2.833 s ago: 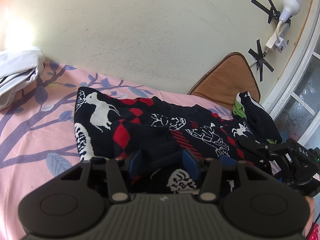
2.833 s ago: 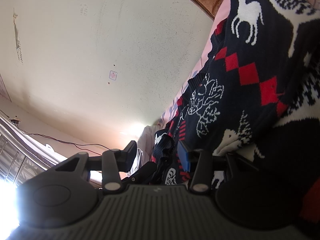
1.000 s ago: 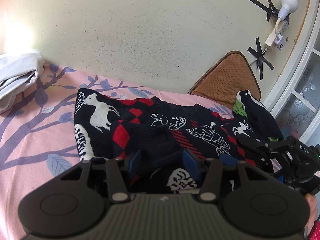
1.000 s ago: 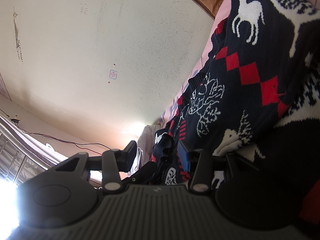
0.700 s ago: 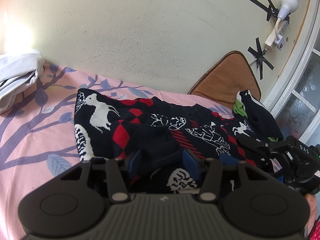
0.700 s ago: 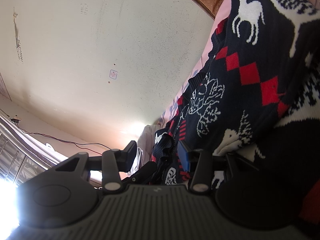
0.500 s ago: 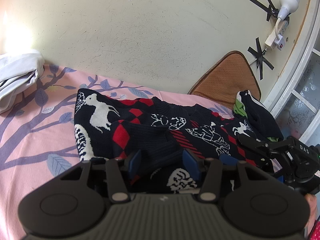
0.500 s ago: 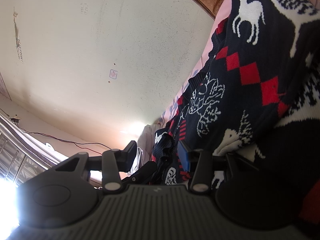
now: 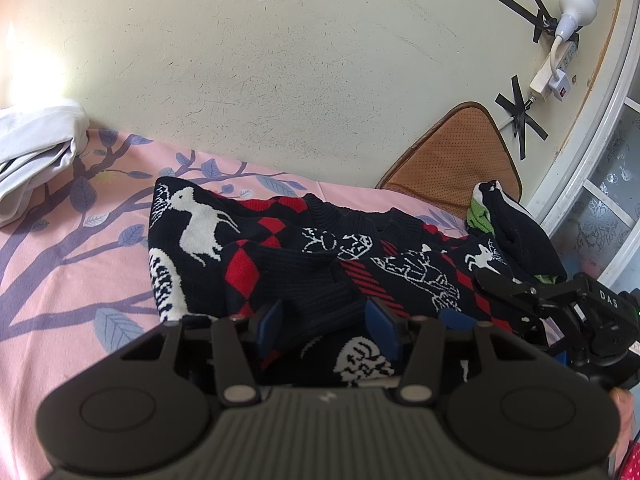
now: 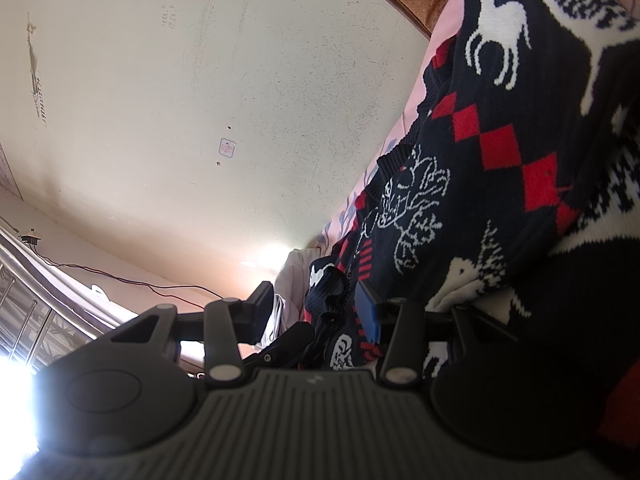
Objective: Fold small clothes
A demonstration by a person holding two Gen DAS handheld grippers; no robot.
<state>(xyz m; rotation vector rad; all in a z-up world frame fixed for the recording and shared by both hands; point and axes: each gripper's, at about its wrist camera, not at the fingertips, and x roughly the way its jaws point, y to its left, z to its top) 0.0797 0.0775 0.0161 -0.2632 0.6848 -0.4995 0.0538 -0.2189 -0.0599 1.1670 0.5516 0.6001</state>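
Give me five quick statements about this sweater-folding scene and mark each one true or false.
1. The sweater is black with white deer and red diamonds. True.
2. The sweater lies on a plain blue sheet. False: the sheet is pink with a branch and leaf print.
3. A brown cushion leans against the wall. True.
4. The left gripper hangs in the air far above the sweater. False: knit fabric lies between its blue pads.
5. The lamp stands on the bed. False: it is fixed up on the wall with black tape.
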